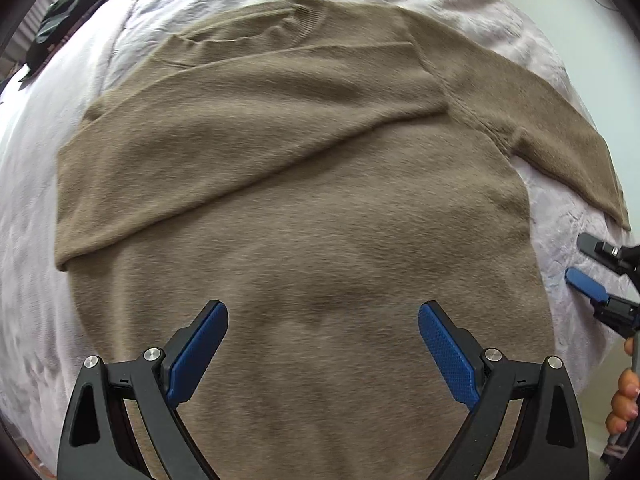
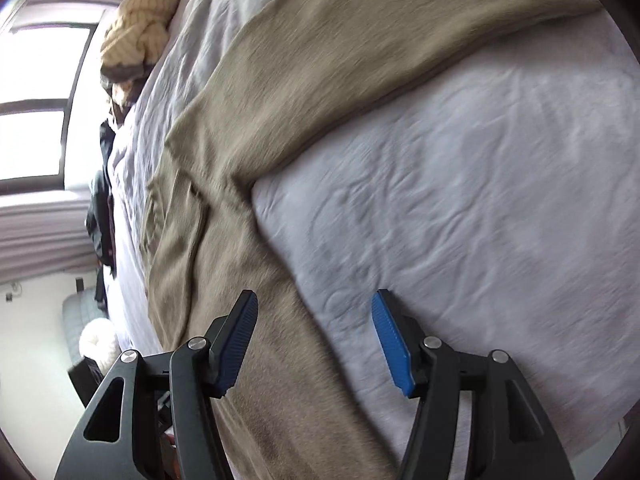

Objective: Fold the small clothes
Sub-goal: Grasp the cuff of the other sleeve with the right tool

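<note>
Two grippers hanging over one tan sweater (image 1: 304, 208) here, and neither has hold of anything. The sweater is spread flat on a pale lilac bedspread (image 1: 28, 208) with the ribbed collar at the far end and one sleeve already folded across the chest, its cuff end sitting at the body's left edge in the left wrist view. The other sleeve (image 1: 552, 136) is out to the side, angling down over the bedspread away from the body. The left gripper (image 1: 323, 354) points straight down over the lower part of the sweater, blue pads spread wide apart with only knit showing in the gap, nothing pinched. The right gripper (image 2: 315, 342) is tilted down at the sweater's side edge, jaws apart too; its left pad is over tan fabric and its right pad over bare bedspread, so the hem line runs right through the gap, but the pads aren't pressing on it. From the left camera you can see that right gripper's fingers poking in from the edge of the bed, with the person's fingers (image 1: 624, 400) wrapped round the handle. Up at the far end of the bed there's a crumpled yellow striped garment (image 2: 144, 20) and some dark clothes (image 2: 102, 216) bunched along the edge, well apart from the sweater, with a bright window (image 2: 36, 104) behind
</note>
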The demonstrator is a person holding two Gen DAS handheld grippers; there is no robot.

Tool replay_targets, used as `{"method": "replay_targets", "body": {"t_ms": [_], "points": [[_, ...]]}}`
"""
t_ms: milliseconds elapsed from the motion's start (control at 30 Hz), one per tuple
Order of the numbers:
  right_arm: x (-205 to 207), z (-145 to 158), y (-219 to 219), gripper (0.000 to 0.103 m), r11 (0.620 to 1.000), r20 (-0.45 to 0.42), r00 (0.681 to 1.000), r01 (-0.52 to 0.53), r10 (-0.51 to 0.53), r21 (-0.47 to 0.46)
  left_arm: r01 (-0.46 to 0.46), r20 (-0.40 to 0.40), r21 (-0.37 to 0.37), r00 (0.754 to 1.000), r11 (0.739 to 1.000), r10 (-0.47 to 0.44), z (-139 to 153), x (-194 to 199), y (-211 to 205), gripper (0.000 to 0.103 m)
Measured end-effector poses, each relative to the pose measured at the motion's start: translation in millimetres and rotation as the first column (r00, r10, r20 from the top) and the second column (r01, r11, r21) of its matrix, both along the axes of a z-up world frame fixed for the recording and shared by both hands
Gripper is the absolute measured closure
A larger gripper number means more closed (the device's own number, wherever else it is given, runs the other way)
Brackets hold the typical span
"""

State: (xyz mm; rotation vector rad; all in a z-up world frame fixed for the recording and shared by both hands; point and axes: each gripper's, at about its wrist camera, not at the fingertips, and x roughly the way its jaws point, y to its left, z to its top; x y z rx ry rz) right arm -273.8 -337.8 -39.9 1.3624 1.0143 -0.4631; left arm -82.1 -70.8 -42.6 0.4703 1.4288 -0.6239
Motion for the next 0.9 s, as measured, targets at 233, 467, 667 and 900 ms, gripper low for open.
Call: {"method": "replay_targets", "body": {"t_ms": [233,467,667,900], "points": [[-29,4,-41,0.040,0.991,0.031,0.991,0.130,-0.130,-0.019,0.023,-0.038,-0.001,0.999,1.000,-0.023,-6,-8,-20,0.006],[-56,6,-82,0.040,0.961,0.078,0.959,0.276,-0.272,-0.035,0.024,-0.055,-0.002,0.998,1.000,-0.024,-11,-11,-40,0.006],[-72,6,-116,0.040,0.907,0.147,0.901,0.418,-0.408,-0.042,0.027,-0.054,-0.018,0.998,0.999,-0.028,-7,-9,-56,0.006],[-78,2,-143,0.039,0.853,0.217,0.833,0.522,-0.509,-0.001,0.032,-0.050,-0.032,0.998,0.999,-0.034,-5,3,-83,0.006]]}}
